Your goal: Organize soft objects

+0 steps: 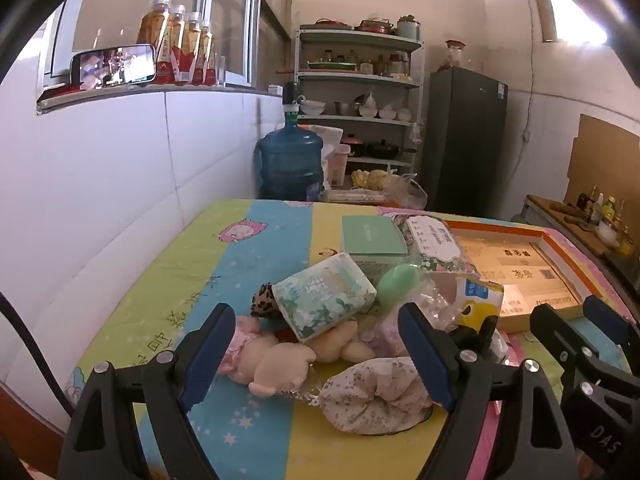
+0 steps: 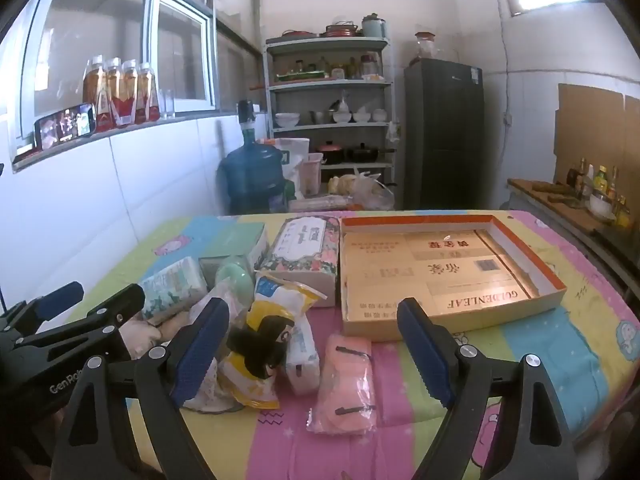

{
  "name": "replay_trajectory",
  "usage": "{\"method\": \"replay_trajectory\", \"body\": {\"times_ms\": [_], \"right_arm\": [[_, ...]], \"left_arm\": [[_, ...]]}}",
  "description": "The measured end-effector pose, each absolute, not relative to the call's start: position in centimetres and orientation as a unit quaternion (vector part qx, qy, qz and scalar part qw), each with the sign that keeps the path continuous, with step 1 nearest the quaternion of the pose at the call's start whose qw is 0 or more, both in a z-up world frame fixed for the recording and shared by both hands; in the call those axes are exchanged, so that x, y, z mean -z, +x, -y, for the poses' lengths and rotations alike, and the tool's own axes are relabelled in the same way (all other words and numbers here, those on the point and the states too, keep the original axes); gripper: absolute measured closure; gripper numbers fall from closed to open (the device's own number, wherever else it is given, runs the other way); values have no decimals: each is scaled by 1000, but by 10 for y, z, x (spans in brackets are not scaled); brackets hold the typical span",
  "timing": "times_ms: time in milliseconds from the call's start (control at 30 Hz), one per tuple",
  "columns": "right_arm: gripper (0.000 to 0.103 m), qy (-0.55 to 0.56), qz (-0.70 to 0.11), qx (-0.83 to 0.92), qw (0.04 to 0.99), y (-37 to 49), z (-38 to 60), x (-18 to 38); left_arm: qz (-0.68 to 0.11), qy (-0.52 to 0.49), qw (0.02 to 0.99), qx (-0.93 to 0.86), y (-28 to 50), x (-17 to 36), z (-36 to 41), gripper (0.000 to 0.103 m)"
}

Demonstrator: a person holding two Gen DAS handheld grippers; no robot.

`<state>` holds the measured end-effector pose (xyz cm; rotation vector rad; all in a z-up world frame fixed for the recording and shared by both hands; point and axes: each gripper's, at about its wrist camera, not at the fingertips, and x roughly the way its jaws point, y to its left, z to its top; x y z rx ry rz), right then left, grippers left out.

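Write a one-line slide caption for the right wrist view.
Open right tongs hover over a pink packet and yellow snack bag, beside a shallow cardboard box on the colourful tablecloth.

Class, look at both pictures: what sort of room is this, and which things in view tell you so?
Most likely a home kitchen or pantry: a shelf rack holding bowls and pots, a dark fridge, and a large blue water jug.

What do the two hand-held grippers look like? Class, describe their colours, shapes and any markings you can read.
Both the left gripper and the right gripper are black plastic frames with triangular cut-outs and silver screw heads. Each has two long fingers faced with ribbed dark-blue pads. White lettering beginning "Gen Ro" shows on the left gripper's body in the right wrist view. A black cable curves past at the left.
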<state>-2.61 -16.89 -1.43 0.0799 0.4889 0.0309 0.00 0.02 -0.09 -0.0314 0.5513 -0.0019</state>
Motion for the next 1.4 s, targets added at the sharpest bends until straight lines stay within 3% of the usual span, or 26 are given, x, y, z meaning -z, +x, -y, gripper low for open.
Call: {"method": "replay_trajectory", "body": {"times_ms": [1400], "right_arm": [[16,41,-252,-46,966,-22,165,21]], "left_arm": [[-288,-14,957,-20,0,7,-3,19]]}}
